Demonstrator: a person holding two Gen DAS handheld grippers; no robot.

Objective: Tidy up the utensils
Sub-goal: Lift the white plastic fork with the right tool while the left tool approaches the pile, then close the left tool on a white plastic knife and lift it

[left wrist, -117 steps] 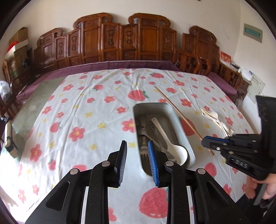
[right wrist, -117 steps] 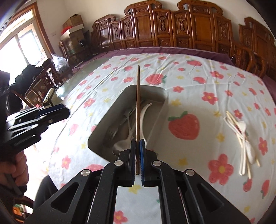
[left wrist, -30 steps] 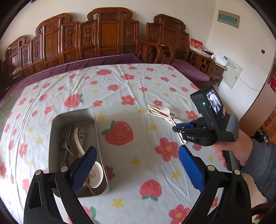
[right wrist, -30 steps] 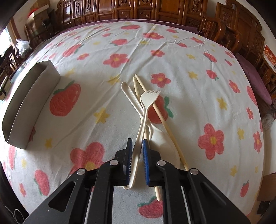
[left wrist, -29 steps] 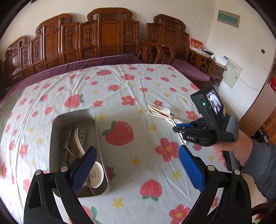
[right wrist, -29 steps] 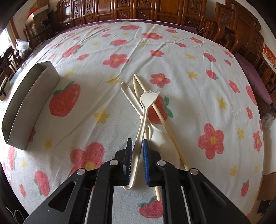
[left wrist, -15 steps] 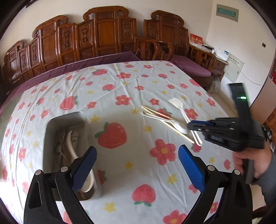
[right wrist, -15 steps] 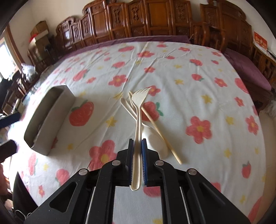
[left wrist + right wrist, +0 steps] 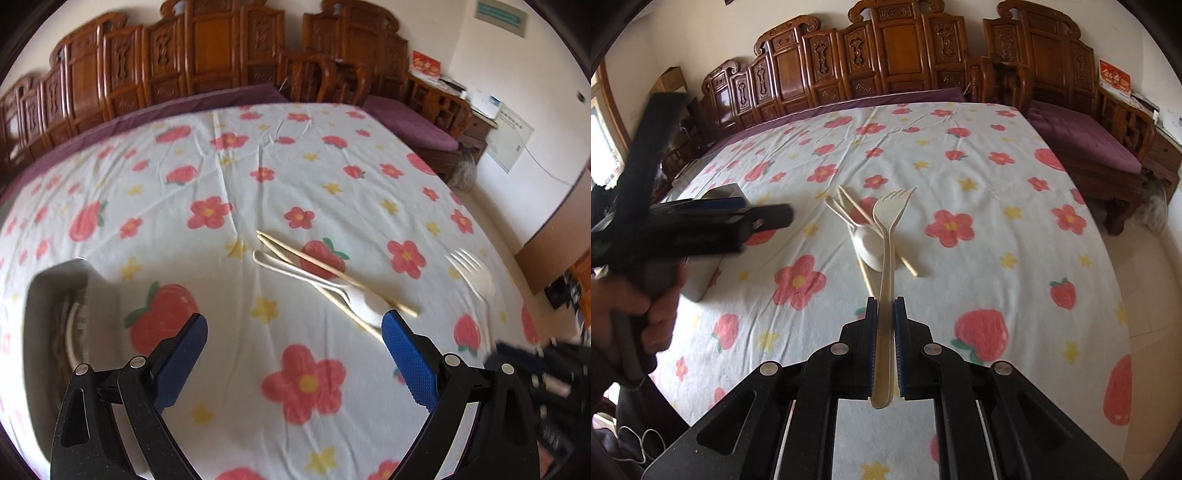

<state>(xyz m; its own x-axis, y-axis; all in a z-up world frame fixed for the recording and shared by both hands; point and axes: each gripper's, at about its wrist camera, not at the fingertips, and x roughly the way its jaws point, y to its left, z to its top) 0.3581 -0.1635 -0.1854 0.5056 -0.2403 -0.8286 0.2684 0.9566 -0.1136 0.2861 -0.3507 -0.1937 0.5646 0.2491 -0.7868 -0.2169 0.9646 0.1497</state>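
A large table under a white tablecloth printed with red flowers, strawberries and yellow stars [image 9: 295, 177] is filling both views, with a row of carved dark wooden chairs [image 9: 894, 48] standing along its far edge. On the left side of the cloth a rectangular grey metal tray [image 9: 40, 317] is sitting; it looks blurred in the left wrist view, and a white utensil handle is showing inside it.

The black left gripper with blue pads [image 9: 293, 349] is hovering above the cloth, its jaws standing wide apart with nothing between them. In the right wrist view a hand [image 9: 635, 306] is gripping its handle at the left edge.

The black right gripper with blue pads [image 9: 885, 332] is holding its jaws narrow, clamped on the handle of a cream plastic fork [image 9: 888, 236]. The fork is pointing away from the camera, lifted above the cloth, tines at the far end.

Near the middle of the cloth, beneath and beyond the fork, a cream plastic spoon [image 9: 354, 295] is lying with a pair of pale wooden chopsticks [image 9: 325, 267] crossing it, touching one another in a small pile.
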